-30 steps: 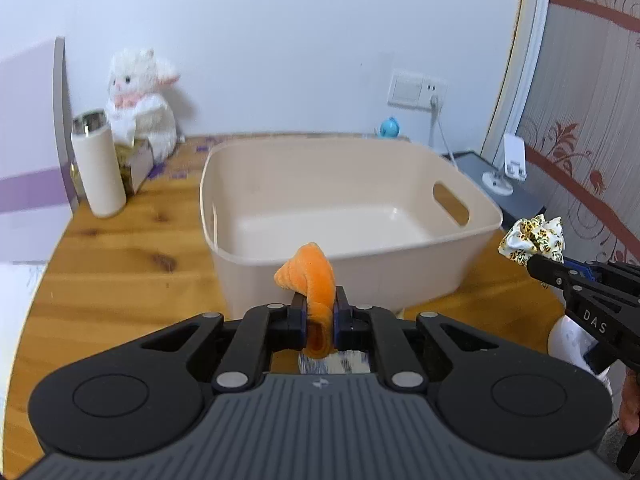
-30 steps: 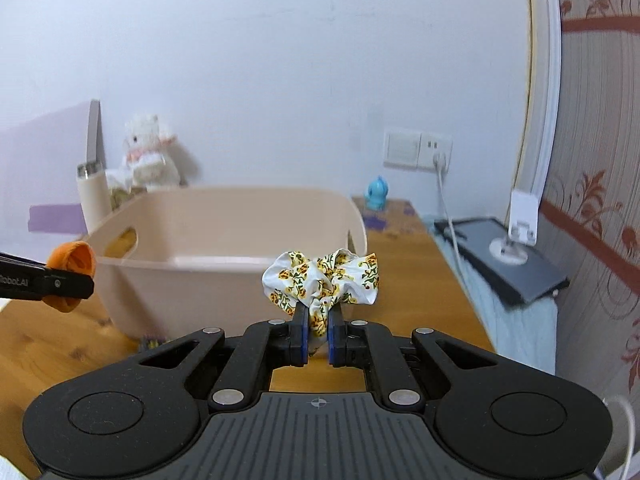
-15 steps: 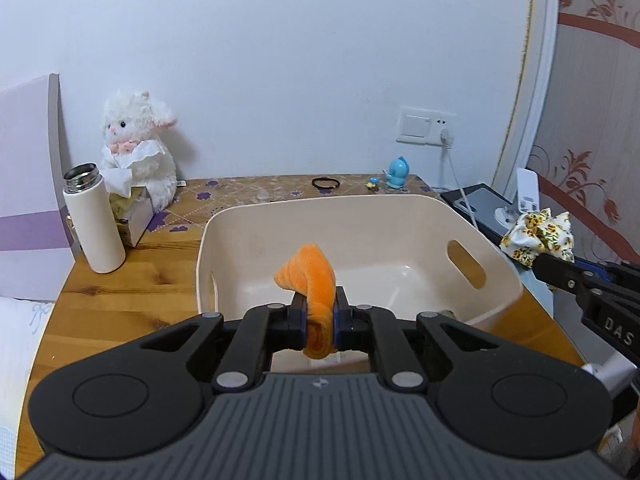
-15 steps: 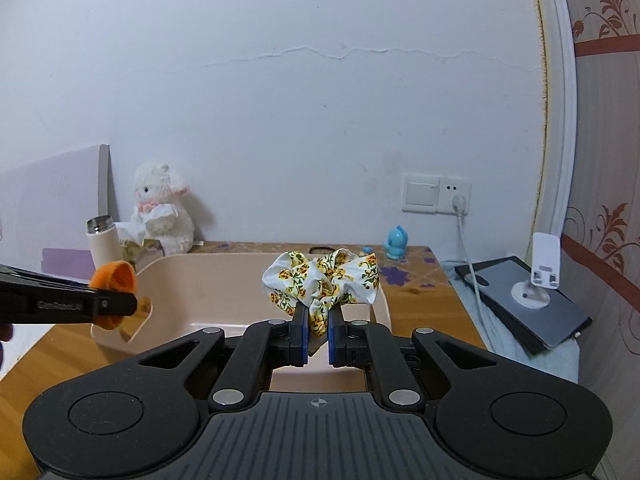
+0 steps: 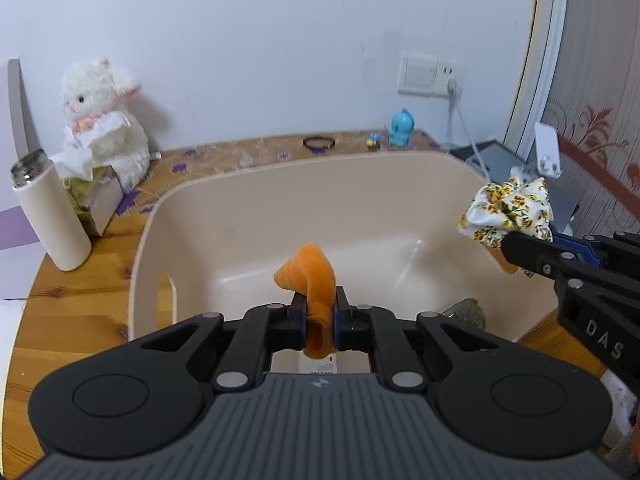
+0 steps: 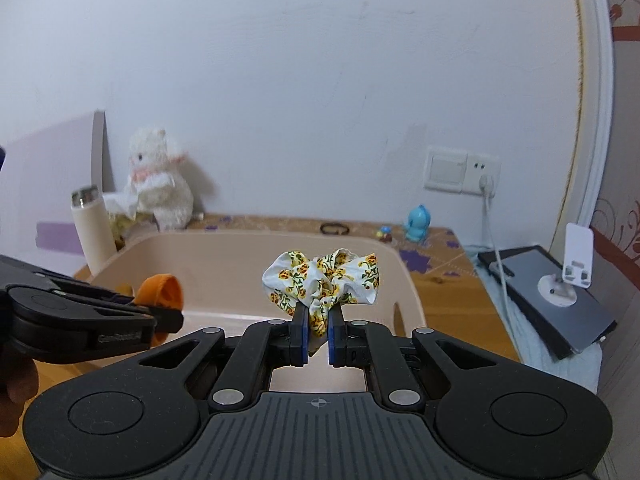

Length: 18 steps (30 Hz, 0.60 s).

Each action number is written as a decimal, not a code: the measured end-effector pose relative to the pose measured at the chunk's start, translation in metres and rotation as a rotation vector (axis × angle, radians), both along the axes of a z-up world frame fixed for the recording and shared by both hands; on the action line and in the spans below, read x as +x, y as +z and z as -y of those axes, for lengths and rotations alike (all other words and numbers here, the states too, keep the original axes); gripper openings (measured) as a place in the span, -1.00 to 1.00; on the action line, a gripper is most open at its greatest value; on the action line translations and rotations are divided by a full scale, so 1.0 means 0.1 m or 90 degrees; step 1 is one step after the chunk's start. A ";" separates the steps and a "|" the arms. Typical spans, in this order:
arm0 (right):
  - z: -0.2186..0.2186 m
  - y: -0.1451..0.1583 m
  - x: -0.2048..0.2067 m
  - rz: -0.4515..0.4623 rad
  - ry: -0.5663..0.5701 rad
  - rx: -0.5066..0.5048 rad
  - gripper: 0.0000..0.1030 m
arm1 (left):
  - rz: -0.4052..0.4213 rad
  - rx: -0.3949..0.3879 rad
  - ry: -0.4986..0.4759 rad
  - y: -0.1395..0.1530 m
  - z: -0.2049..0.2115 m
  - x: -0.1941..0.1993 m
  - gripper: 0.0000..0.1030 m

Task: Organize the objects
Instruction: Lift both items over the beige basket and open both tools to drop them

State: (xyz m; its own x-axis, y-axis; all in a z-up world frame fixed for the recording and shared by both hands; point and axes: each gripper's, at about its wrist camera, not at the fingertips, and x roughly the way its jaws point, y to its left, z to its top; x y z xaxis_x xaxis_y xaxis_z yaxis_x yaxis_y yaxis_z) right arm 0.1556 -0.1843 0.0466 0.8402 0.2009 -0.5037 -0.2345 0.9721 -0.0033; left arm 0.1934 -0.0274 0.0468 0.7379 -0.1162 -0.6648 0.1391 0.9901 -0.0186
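A beige plastic bin (image 5: 256,184) stands on the wooden table; it also shows in the right wrist view (image 6: 224,264). My left gripper (image 5: 319,320) is shut on an orange scrunchie (image 5: 310,276) and holds it above the bin's near side. My right gripper (image 6: 318,336) is shut on a floral white-and-yellow scrunchie (image 6: 320,280), held over the bin's right rim; that scrunchie also shows in the left wrist view (image 5: 508,210). A small grey-green object (image 5: 466,312) lies inside the bin at its near right.
A white plush lamb (image 5: 100,120) on a tissue box and a cream bottle (image 5: 50,212) stand at the back left. A black hair tie (image 5: 319,143) and blue figurine (image 5: 402,126) lie behind the bin. A tablet (image 6: 548,292) lies at the right.
Both grippers have risen and moved forward over the bin, each still holding its scrunchie. The bin's inside now shows from above.
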 end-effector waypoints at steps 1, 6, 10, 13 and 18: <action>-0.01 -0.04 0.03 -0.009 0.001 -0.004 -0.84 | -0.008 0.002 0.001 -0.04 0.01 0.04 -0.74; -0.08 -0.18 0.10 -0.045 0.011 -0.015 -0.83 | -0.031 0.016 0.007 -0.20 0.05 0.15 -0.74; -0.12 -0.24 0.12 -0.060 0.015 -0.028 -0.80 | -0.055 0.021 0.009 -0.29 0.08 0.19 -0.72; -0.12 -0.24 0.12 -0.065 0.012 -0.025 -0.49 | -0.060 0.031 0.012 -0.32 0.09 0.19 -0.70; -0.03 -0.20 0.06 -0.055 0.009 0.007 -0.15 | -0.038 0.014 0.017 -0.24 0.07 0.10 0.32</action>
